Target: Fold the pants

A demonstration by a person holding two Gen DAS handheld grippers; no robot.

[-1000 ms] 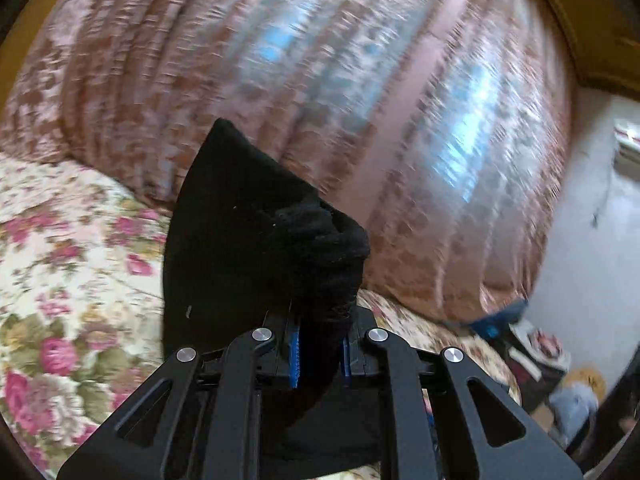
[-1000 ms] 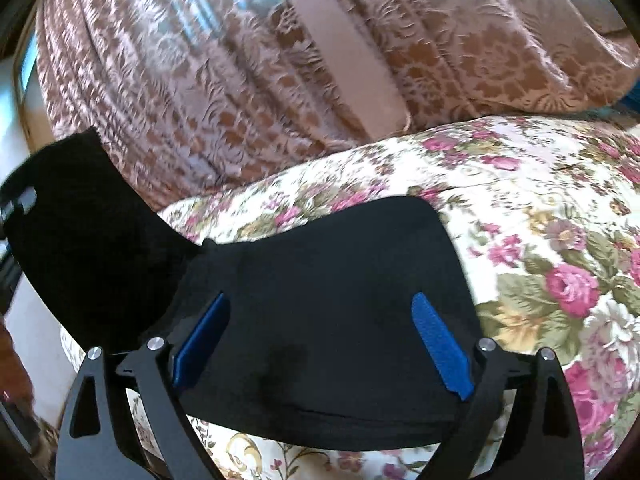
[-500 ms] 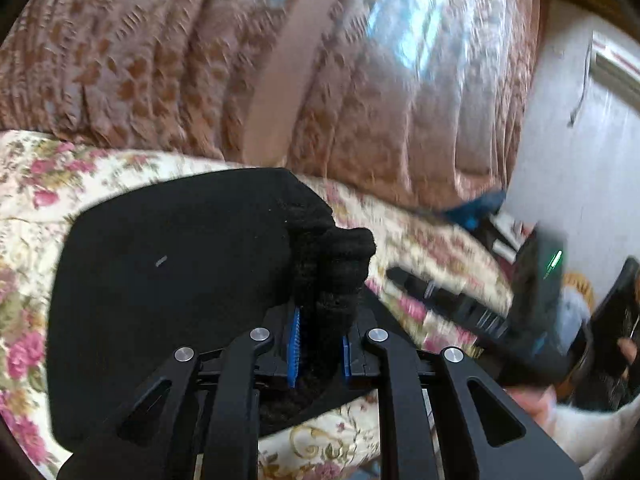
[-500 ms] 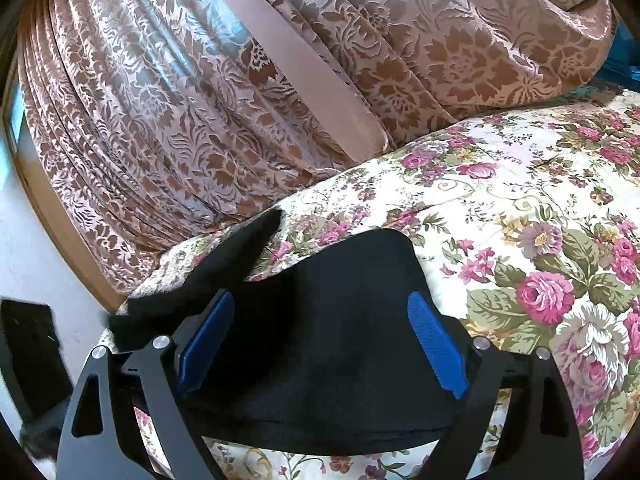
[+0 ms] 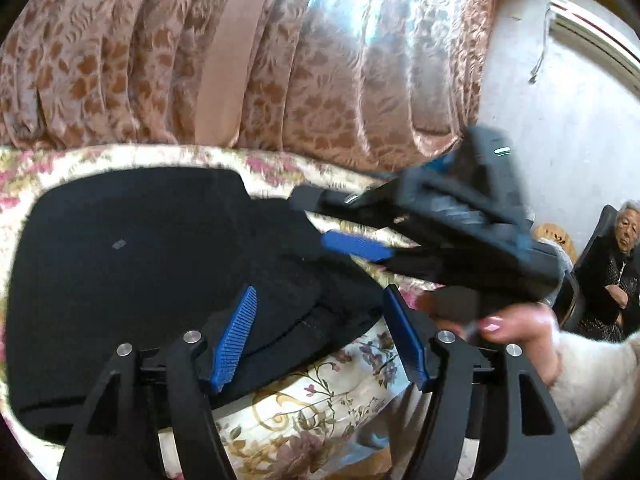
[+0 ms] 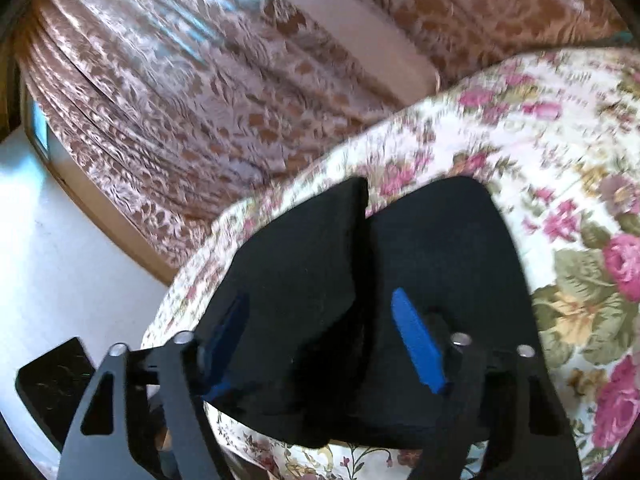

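The black pants [image 5: 132,264] lie folded on the flowered bedspread [image 5: 320,400]. They also show in the right wrist view [image 6: 436,264], with a folded-over flap [image 6: 304,264] on top at the left. My left gripper [image 5: 320,336] is open and empty, its blue pads just above the pants' near edge. My right gripper [image 6: 324,340] is open over the pants, holding nothing. It also shows in the left wrist view [image 5: 440,224], reaching in from the right, blurred.
Brown patterned curtains [image 5: 320,60] hang behind the bed. A white wall with an air conditioner [image 5: 592,32] is at the right. A seated person [image 5: 620,272] is at the far right. A dark flat object [image 6: 52,384] lies below the bed edge.
My left gripper has opened and let go of the bunched black fabric, which now lies on the pants. The right gripper has swung in over the pants from the right.
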